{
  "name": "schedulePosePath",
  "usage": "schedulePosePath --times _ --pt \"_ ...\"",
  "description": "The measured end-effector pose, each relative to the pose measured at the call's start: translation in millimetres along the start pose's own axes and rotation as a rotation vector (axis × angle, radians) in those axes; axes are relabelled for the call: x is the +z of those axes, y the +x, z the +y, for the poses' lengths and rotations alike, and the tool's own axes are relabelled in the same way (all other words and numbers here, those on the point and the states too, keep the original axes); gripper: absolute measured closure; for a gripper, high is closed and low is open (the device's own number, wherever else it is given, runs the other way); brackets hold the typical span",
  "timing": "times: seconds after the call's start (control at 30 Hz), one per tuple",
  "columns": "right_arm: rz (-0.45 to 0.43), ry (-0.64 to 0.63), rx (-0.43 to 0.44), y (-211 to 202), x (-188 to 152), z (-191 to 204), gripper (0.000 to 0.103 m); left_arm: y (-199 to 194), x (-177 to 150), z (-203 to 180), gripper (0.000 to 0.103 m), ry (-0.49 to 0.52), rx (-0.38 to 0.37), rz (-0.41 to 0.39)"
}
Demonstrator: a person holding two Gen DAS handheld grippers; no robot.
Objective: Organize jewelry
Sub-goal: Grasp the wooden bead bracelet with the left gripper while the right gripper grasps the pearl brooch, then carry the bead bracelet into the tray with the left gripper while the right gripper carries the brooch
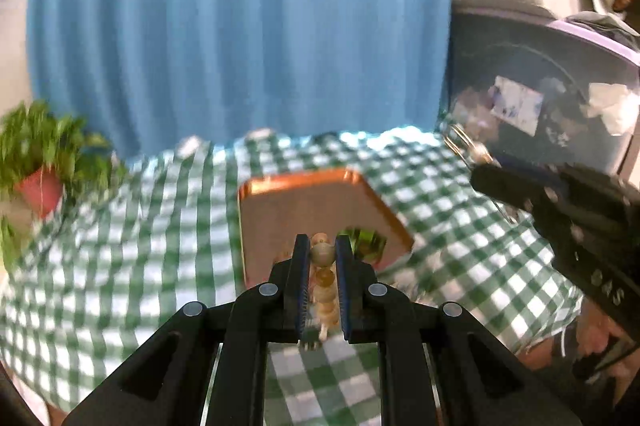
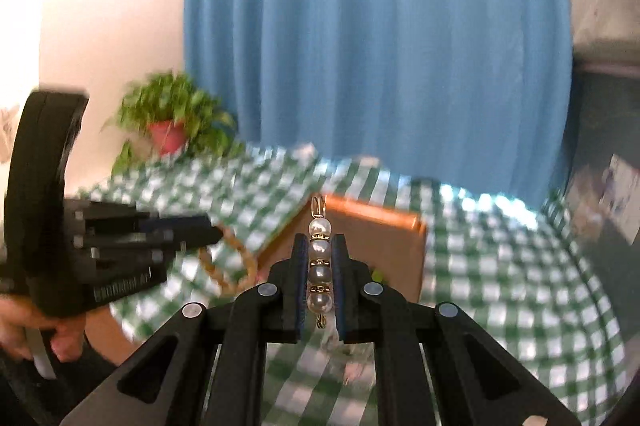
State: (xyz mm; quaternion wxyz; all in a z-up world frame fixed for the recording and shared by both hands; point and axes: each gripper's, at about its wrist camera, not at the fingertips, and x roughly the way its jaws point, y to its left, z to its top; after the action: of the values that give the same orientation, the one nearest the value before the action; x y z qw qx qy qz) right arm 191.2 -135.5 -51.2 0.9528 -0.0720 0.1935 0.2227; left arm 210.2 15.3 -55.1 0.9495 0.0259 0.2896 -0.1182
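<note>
Nearest my left camera, the left tongs are clenched on a beaded bracelet of amber and tan beads, which runs lengthwise between the jaws. In the right wrist view that bracelet shows as a loop hanging below the tips, clear of the cloth.

Nearest my right camera, the right tongs are clenched on a pearl clip: four pale beads in a row with gilt spacers, a gold wire end sticking out past the tips. The pads press on both sides of it.

Beyond both sets of tips lies the copper tray, flat on the green checked cloth of the surface. A green item sits at the tray's near right corner; blur prevents me from identifying it. Further back stand a potted plant and a blue curtain.

Assessment: both pieces are gripped and held above the surface, so I judge the step in hand to be the carry toward the tray. Next, I need to bring each piece over bare tray floor, lower it until it rests, then release one side at a time. The bracelet loop could swing and snag the tray rim, so a slow descent is advised.
</note>
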Motion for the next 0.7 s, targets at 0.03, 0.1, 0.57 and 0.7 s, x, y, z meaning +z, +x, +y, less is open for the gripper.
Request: schedulePosePath --times 0.03,0.1,0.57,0.7 --pt "-0.017 -0.001 -0.005 -1.7 6.4 -1.5 0.093 -2.6 6.8 -2.6 0.09 0.009 0.0 -0.018" --pt "-0.051 0.006 0.002 -2.8 20.2 -6.0 0.093 -7.2 18.4 -4.7 0.09 0.009 -0.012 -0.049" --pt "-0.044 0.052 0.048 62.3 -21.6 -39.4 0.094 72.3 6.2 18.3 0.09 -0.107 -0.035 -0.082" --pt "0.083 0.079 0.04 103.9 -52.3 -59.0 0.094 113.9 -6.5 40.5 0.09 -0.202 -0.087 0.0"
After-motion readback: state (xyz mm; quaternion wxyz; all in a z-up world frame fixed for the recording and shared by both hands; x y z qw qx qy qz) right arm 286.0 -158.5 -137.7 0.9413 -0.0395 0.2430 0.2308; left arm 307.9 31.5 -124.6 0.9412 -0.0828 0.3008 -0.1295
